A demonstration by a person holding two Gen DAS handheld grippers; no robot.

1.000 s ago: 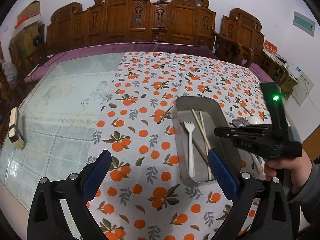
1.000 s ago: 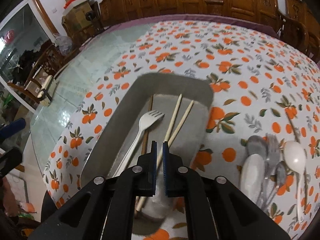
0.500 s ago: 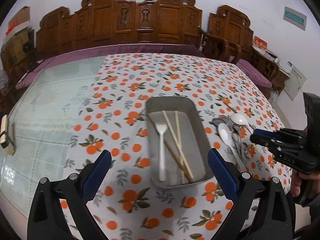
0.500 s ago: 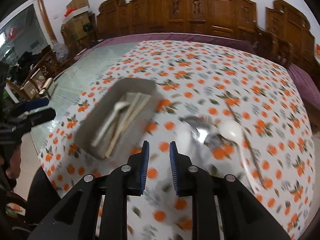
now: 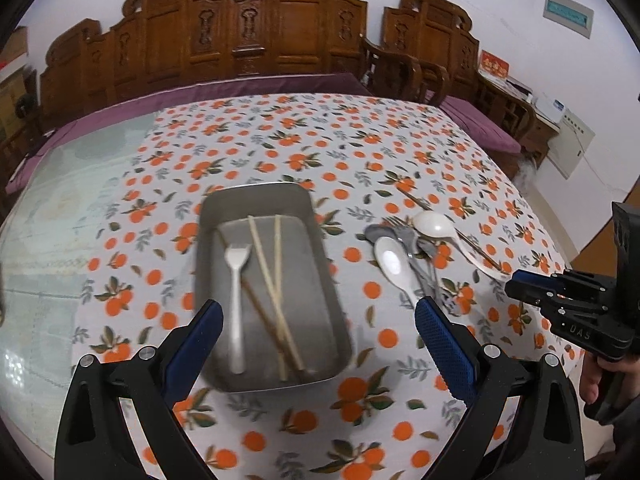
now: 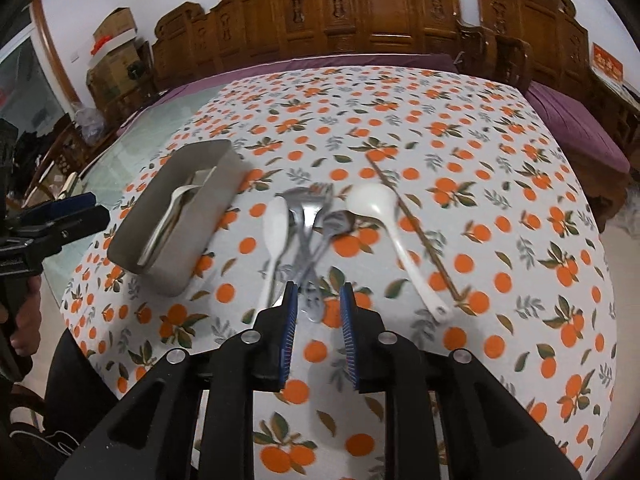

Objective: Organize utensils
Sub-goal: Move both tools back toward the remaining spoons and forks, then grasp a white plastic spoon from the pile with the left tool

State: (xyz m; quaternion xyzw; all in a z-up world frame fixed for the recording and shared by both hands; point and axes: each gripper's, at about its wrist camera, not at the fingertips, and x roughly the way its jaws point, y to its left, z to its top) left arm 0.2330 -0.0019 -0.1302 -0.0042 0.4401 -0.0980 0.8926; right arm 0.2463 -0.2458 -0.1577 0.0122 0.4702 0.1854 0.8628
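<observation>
Utensils lie heaped on my orange-print tablecloth, just right of the metal tray.

Inside the tray sit a white fork and chopsticks. My left tongs gape wide above it — holding nothing; my right tongs hang part-open and empty over the spoon handles. Carved wooden chairs line the white wall — purple cloth edges the table's far side.

Metal cutlery pile motion-blurred.
</observation>
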